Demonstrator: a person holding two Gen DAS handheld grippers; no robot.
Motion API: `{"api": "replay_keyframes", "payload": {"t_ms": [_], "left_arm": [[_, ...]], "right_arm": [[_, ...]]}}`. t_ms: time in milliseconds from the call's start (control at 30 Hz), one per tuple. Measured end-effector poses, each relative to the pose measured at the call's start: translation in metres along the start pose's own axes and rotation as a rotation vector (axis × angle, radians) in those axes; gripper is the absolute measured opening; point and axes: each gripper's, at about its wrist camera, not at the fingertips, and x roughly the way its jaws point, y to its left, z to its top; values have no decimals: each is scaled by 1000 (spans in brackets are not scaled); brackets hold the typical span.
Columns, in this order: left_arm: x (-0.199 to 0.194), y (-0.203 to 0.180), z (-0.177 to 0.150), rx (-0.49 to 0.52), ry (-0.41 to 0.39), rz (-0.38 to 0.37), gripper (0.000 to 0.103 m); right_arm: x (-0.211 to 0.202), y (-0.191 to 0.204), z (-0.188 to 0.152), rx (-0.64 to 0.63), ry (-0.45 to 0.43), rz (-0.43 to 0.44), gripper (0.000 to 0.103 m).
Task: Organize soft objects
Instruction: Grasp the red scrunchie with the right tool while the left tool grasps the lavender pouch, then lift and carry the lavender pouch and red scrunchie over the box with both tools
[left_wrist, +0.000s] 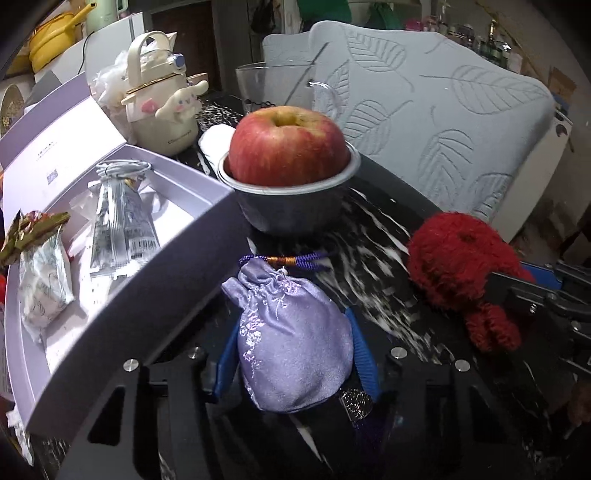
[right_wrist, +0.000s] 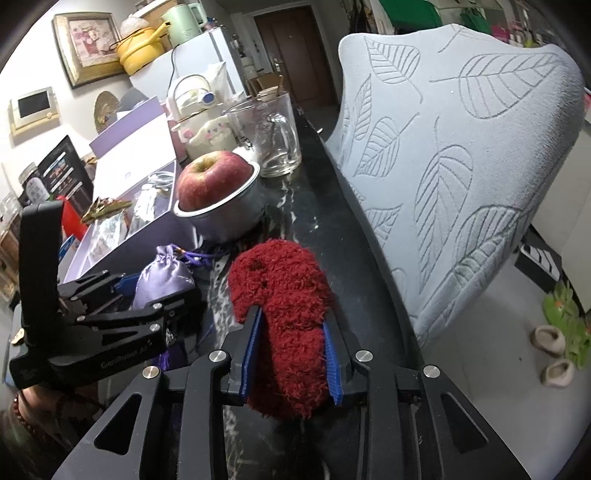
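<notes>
A lilac satin drawstring pouch (left_wrist: 291, 339) lies on the dark marbled counter (left_wrist: 373, 229), its purple cord trailing toward the bowl. My left gripper (left_wrist: 293, 332) is shut on it, the blue pads (left_wrist: 364, 358) pressing both sides; the right wrist view shows the same pouch (right_wrist: 162, 273) and left gripper (right_wrist: 147, 291). A fuzzy red plush (right_wrist: 280, 273) lies to the right of the pouch. My right gripper (right_wrist: 291, 317) is shut on its lower part. In the left wrist view the plush (left_wrist: 454, 266) sits at the right with a black finger (left_wrist: 517, 291) across it.
An open lilac box (left_wrist: 147, 280) with foil packets stands left of the pouch. Behind are a metal bowl (left_wrist: 295, 206) holding a red apple (left_wrist: 288, 144), a glass mug (right_wrist: 273, 136) and a cream kettle (left_wrist: 159, 110). A grey leaf-patterned cushion (right_wrist: 461, 166) borders the counter's right edge.
</notes>
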Motion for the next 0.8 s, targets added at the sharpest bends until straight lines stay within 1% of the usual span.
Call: {"api": "replay_keyframes", "payload": {"t_ms": [200,333,600,700,733,767,800], "left_arm": [[-26,-6,-26,-15,19,-51,53],[-44,-12,-43,-7,23,-64,53],[-61,-20,-62,7,41,-94,53],[-66,-21,-65,8,38,-94,53],[-68,-21,-67,6,38,-95,53],[-69,-21,-67,5,38,-97,53],[-69,-21,-68,4,37,-97,53]], "right_arm": [[-14,4,-16,20,12,20,30],[-24,8,-29,28,21,31,30],[-37,19,-49,5,39,61,30],[-36,24,-53,-17,45,63,43],[-34,25,-53,-18,54,59,58],[-31,26,-53,-17,66,57,66],[-29,27,-53,-17,71,59,66]]}}
